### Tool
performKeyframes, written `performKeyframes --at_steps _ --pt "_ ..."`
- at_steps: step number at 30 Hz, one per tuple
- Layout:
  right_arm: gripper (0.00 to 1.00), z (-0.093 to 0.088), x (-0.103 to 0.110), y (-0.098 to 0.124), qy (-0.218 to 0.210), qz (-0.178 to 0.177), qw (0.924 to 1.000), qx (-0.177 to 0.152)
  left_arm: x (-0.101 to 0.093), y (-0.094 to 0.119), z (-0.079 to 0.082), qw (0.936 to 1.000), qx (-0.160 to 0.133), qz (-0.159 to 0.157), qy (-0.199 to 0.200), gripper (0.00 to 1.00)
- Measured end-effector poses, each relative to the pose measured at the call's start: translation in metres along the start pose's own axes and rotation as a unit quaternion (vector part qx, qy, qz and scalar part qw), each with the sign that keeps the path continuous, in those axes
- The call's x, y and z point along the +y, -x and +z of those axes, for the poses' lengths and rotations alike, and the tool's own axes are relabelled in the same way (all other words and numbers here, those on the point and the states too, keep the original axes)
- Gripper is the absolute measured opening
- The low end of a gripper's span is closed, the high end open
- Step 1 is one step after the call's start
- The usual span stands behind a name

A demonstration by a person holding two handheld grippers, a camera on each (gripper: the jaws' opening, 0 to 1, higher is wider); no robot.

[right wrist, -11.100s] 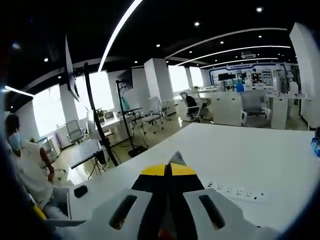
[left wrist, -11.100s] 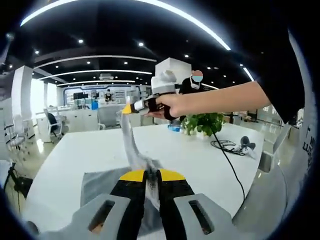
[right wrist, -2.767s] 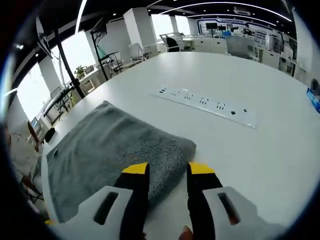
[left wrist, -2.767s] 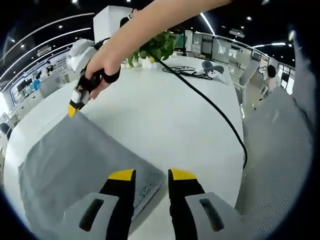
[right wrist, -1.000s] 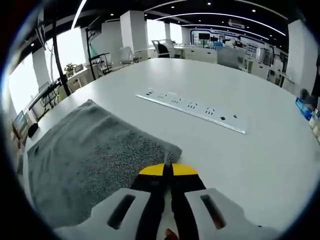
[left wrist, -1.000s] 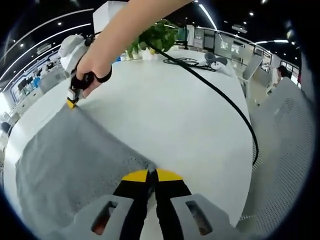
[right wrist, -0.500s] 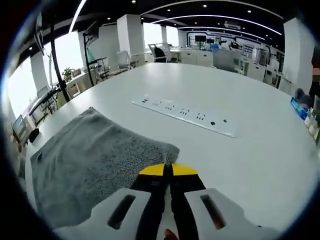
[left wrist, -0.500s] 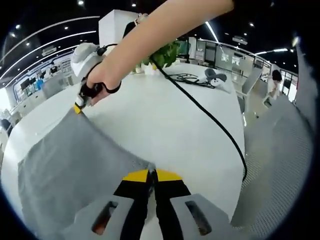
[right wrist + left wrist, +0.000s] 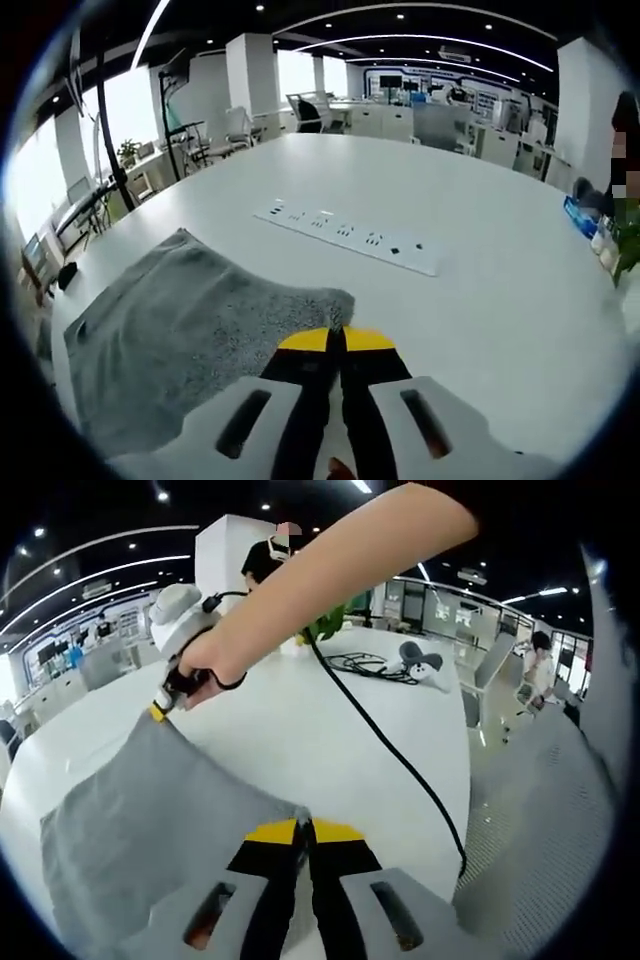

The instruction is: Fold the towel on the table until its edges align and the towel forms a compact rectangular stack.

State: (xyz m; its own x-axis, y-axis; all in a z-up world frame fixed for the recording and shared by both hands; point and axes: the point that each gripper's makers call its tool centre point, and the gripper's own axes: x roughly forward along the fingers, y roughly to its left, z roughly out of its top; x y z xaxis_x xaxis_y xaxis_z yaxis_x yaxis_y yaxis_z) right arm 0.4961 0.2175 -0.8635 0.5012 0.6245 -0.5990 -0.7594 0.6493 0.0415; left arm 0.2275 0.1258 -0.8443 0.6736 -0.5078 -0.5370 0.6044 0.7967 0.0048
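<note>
I can read no text, label, brand, number or sign in either view. The power strip [image 9: 345,236] lying far across the desk [image 9: 480,300] from me carries only small dark socket marks, no legible lettering. The screens and wall panels in the far background of the office are too small and blurred for me to make out any words.
</note>
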Motion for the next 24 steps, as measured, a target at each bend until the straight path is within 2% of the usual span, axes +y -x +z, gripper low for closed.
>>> performKeyframes --at_steps 8,16,19,24 --pt "0.0 0.011 0.0 0.014 0.011 -0.002 0.9999 -0.013 -0.009 0.005 0.012 0.9999 -0.013 -0.004 -0.008 0.04" --pt "0.0 0.02 0.004 0.02 -0.015 0.001 0.9996 -0.026 0.0 0.017 0.022 0.9994 -0.028 0.017 0.006 0.04" --pt "0.0 0.028 0.007 0.022 -0.011 0.005 0.9994 -0.031 0.002 0.021 0.025 0.9993 -0.032 0.02 0.008 0.04" --pt "0.0 0.041 0.014 0.025 -0.008 0.012 0.999 -0.042 0.013 0.035 0.035 0.9974 -0.05 0.04 0.034 0.04"
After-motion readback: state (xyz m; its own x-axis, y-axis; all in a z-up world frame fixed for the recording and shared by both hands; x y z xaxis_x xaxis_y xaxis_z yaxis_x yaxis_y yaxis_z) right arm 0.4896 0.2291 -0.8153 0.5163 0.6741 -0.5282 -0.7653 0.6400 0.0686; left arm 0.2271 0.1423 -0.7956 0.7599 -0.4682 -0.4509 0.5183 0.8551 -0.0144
